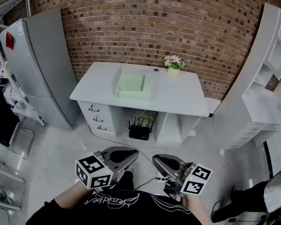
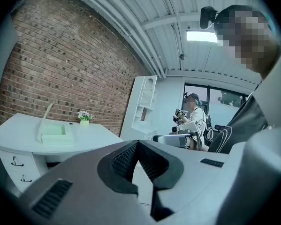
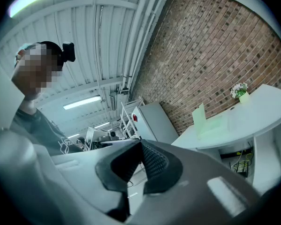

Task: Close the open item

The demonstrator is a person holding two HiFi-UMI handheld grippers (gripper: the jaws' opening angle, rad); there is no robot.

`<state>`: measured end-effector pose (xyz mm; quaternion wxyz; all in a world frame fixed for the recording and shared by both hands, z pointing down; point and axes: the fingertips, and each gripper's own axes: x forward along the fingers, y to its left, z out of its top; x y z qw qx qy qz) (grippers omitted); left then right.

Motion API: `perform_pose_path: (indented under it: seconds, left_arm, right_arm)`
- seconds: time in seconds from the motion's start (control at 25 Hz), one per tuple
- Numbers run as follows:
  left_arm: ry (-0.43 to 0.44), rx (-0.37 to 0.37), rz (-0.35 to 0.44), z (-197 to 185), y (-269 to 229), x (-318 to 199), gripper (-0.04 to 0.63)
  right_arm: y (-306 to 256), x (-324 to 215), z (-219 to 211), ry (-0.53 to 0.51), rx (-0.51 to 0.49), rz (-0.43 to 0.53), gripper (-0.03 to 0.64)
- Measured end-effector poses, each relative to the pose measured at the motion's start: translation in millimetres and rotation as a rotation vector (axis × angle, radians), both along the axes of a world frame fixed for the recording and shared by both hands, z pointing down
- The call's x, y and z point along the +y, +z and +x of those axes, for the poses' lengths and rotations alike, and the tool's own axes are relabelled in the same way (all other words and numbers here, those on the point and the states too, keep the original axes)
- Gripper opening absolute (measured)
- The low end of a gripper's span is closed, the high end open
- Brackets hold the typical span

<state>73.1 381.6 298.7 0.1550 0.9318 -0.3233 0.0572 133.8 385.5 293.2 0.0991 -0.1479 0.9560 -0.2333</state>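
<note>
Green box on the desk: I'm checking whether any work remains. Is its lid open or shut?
Open. The green box has its lid standing up off one edge in the right gripper view, not lying flat on top.

Operator kit: a black top [image 1: 113, 208] with white script lettering across the front is worn, and a small black camera [image 2: 207, 17] is mounted on the head. The left gripper [image 2: 137, 142] and right gripper [image 3: 140, 141] are cased in smooth pale-grey shells, rounded and tapering to the tips, with black ribbed pads [image 2: 123, 161] lining the inner faces. A dark slotted patch [image 2: 51, 198] is set into the left casing. Each is fitted with a white cube printed with black square markers, seen as the left cube [image 1: 94, 171] and the right cube [image 1: 195, 179]
</note>
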Motion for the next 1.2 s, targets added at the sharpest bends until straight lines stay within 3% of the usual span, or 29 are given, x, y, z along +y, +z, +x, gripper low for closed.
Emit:
perform_pose_path:
  seconds: [0.48, 0.76, 0.92, 1.2]
  left_arm:
    - [-0.053, 0.056, -0.06, -56, 13, -64, 0.003]
    - [-0.056, 0.071, -0.08, -87, 19, -135, 0.003]
    - [-0.054, 0.076, -0.115, -101, 26, -179, 0.003]
    - [-0.037, 0.081, -0.155, -119, 37, -241, 0.003]
  right_arm:
    - [12, -69, -40, 0.017, 0.036, -0.056, 0.004]
    - [18, -134, -73, 0.001, 0.066, -0.085, 0.005]
    - [27, -178, -86, 0.012, 0.131, -0.079, 0.004]
    - [35, -238, -102, 0.026, 0.14, -0.128, 0.005]
